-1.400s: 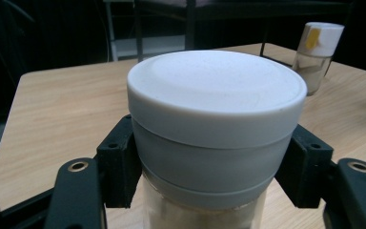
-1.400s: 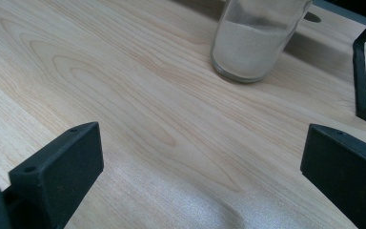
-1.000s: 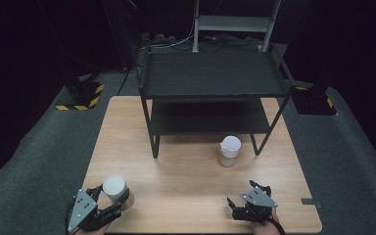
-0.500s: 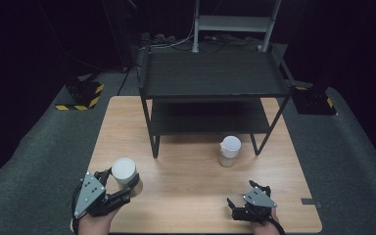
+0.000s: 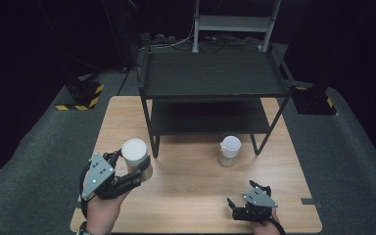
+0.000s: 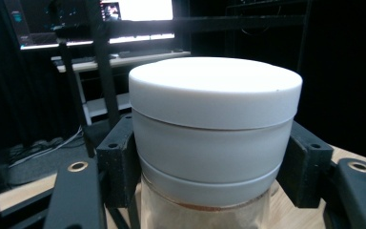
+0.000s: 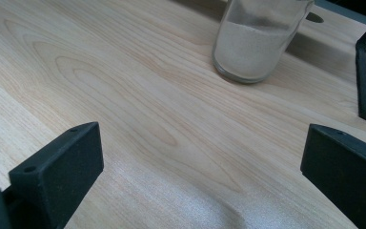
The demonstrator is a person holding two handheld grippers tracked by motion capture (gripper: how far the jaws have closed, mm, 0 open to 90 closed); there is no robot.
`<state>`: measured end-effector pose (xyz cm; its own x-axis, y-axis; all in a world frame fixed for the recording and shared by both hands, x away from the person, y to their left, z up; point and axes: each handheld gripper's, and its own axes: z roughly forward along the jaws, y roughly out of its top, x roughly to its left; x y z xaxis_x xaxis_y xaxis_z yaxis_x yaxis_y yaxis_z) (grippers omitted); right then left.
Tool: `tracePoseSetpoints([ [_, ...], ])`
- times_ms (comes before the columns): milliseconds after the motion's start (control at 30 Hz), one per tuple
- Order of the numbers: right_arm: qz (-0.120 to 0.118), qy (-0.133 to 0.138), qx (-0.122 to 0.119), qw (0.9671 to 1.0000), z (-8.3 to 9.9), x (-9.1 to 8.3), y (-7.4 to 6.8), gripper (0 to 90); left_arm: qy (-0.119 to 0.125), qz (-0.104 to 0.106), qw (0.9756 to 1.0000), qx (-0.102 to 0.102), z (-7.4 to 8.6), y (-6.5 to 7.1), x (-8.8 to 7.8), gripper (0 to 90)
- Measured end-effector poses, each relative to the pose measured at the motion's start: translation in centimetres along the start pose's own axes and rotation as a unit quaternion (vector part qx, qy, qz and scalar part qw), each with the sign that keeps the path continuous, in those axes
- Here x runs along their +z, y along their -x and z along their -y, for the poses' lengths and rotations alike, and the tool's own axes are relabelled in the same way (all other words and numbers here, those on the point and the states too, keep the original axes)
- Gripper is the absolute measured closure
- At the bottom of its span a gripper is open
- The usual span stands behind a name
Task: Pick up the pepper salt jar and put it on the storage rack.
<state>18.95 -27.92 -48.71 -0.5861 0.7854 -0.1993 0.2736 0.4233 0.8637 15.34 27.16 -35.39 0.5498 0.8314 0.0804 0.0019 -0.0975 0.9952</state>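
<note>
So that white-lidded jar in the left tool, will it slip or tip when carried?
The jar looks rigid; the left tool clamps just under the lid, so slipping seems unlikely. Its glass body and powder fill probably make it fairly heavy and breakable.

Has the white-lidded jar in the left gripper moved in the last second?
Yes. The jar, clamped in the left gripper, has shifted from the table's near edge toward the black shelf.

Matt white plastic lid (image 6: pixel 214 90), glass jar (image 6: pixel 205 217)

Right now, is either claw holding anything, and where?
The left gripper clamps a white-lidded jar just under its lid. The right gripper is open, holding nothing.
</note>
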Motion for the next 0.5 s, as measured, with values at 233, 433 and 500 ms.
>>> tracePoseSetpoints([
  [233, 0.0, 0.0, 0.002, 1.0, 0.0, 0.0, 0.0, 0.0, 0.005, 0.007, 1.0, 0.001, -1.8, -0.2, 1.4, 34.5],
  [433, -0.001, 0.0, 0.004, 1.0, 0.0, 0.0, 0.1, 0.0, 0.019, 0.012, 0.9998, 0.001, -3.2, -0.2, 2.3, 34.4],
  [500, -0.001, 0.0, 0.003, 1.0, 0.0, 0.0, 0.0, 0.0, 0.023, 0.013, 0.9997, 0.002, -3.5, -0.2, 2.5, 34.4],
])
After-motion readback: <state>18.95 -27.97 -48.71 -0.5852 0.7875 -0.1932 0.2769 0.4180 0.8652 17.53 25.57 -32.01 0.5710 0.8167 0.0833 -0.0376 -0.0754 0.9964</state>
